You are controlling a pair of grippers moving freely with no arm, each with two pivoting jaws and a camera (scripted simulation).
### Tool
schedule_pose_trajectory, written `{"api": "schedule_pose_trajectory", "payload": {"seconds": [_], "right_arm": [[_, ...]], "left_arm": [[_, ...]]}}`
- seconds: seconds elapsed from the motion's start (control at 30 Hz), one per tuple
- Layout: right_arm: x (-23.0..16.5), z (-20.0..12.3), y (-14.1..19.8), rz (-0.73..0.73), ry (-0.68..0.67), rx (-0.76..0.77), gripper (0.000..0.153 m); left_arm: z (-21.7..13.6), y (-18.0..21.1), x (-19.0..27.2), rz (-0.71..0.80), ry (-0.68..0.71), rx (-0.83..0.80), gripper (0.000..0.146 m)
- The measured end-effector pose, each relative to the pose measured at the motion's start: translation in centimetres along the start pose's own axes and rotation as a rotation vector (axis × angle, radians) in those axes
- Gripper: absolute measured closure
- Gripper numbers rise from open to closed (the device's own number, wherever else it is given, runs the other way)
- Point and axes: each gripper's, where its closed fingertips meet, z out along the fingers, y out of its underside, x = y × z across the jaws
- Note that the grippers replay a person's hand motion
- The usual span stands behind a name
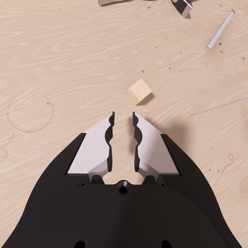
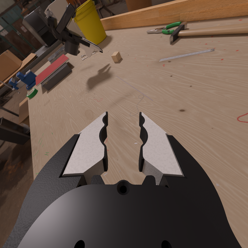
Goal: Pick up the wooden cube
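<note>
The pale wooden cube (image 1: 138, 91) sits on the plywood table, just beyond and a little right of my left gripper (image 1: 123, 112). That gripper is open and empty, hovering above the table and looking down. In the right wrist view the cube (image 2: 116, 56) lies far ahead, with the left gripper (image 2: 99, 49) hanging in the air to its left. My right gripper (image 2: 123, 113) is open and empty, low over the near part of the table, far from the cube.
A steel ruler (image 2: 186, 55) (image 1: 221, 29), a hammer (image 2: 178, 32) and green-handled pliers (image 2: 165, 28) lie at the far right. A yellow bucket (image 2: 89, 22), a red-topped block (image 2: 52, 69), a blue clamp (image 2: 24, 79) and green tape (image 2: 32, 92) stand along the left edge.
</note>
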Motion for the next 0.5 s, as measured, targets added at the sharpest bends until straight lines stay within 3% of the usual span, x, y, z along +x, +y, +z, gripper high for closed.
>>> {"api": "schedule_pose_trajectory", "payload": {"seconds": [0.17,0.33,0.4,0.5], "right_arm": [[-0.4,-0.8,-1.5,0.009,0.037,0.043,0.107],[-1.9,0.4,-1.5,-0.032,0.021,0.020,0.107],[-2.2,0.8,-0.9,-0.044,0.005,-0.008,0.107],[-2.4,0.5,-0.5,-0.049,-0.019,-0.025,0.106]], "left_arm": [[1.8,0.3,1.6,-0.003,0.060,-0.040,0.113],[3.3,0.6,2.0,0.110,-0.001,-0.063,0.111],[3.3,0.4,3.0,0.214,0.040,-0.062,0.107],[2.7,0.8,3.0,0.505,0.047,-0.105,0.100]]}}
